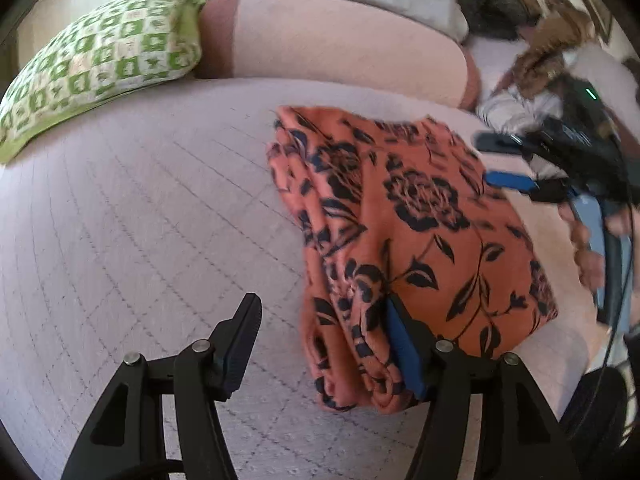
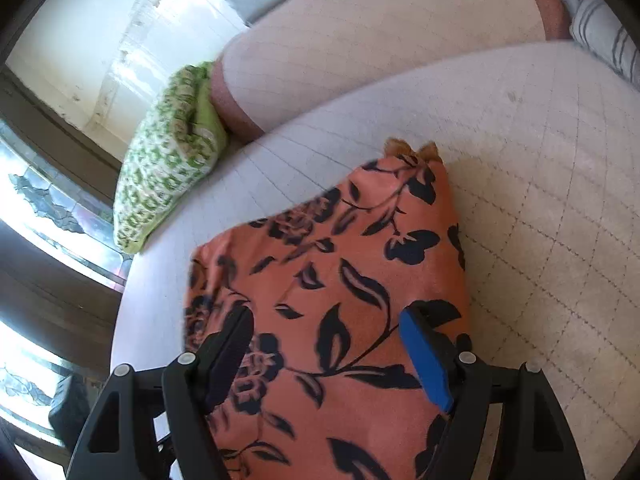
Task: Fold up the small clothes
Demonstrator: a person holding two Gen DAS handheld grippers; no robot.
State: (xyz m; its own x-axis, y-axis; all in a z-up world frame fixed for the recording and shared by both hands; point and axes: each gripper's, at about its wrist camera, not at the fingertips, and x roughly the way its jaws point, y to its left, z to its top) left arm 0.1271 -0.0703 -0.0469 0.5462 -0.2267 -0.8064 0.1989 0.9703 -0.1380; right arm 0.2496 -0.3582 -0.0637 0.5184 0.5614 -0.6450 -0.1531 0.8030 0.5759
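Note:
An orange garment with black flowers [image 1: 404, 236] lies folded on the pale quilted sofa seat [image 1: 140, 220]. My left gripper [image 1: 324, 320] is open; its right finger rests against the garment's near left edge and its left finger is over bare seat. My right gripper [image 2: 328, 336] is open and hovers just over the same garment [image 2: 340, 280], holding nothing. The right gripper also shows at the garment's far right side in the left wrist view [image 1: 508, 160].
A green-and-white patterned cushion [image 1: 96, 64] leans at the seat's back left, also seen in the right wrist view [image 2: 168, 160]. The sofa backrest [image 1: 340, 40] runs behind. Other clothes [image 1: 520, 100] are piled at the far right. A window and floor lie left of the seat [image 2: 60, 200].

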